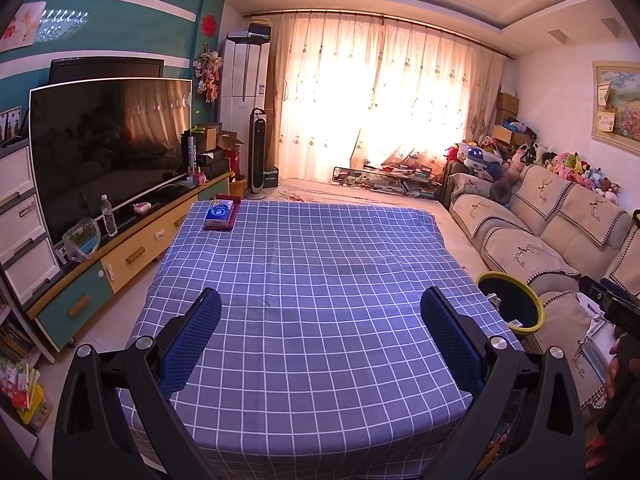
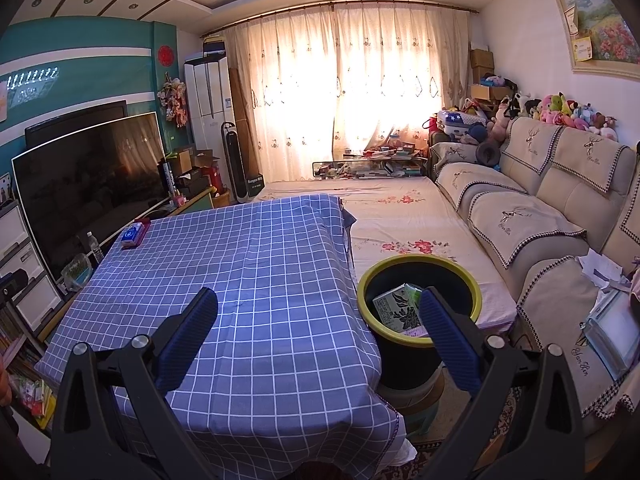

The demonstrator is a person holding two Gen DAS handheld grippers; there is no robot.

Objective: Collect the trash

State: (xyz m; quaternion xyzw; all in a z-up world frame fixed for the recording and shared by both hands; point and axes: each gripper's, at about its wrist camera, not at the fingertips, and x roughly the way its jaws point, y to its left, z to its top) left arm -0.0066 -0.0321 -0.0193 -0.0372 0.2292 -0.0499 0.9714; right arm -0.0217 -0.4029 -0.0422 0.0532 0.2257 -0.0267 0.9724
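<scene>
Both tongs gape wide and empty — left tongs (image 1: 320,336) low in frame over the checked counter (image 1: 304,264), right tongs (image 2: 318,334) likewise; right of the counter stands the yellow-rimmed bin (image 2: 418,308), a printed carton (image 2: 398,307) inside; tissue pack (image 1: 219,213) upper left.

tabletop (image 1: 304,280) before me | tissue pack (image 1: 219,213) on its far-left corner | bin (image 2: 418,312) right of tabletop, cartons (image 2: 396,306) in it | sofa (image 2: 540,216) right of bin | TV (image 1: 108,140) left of tabletop
</scene>
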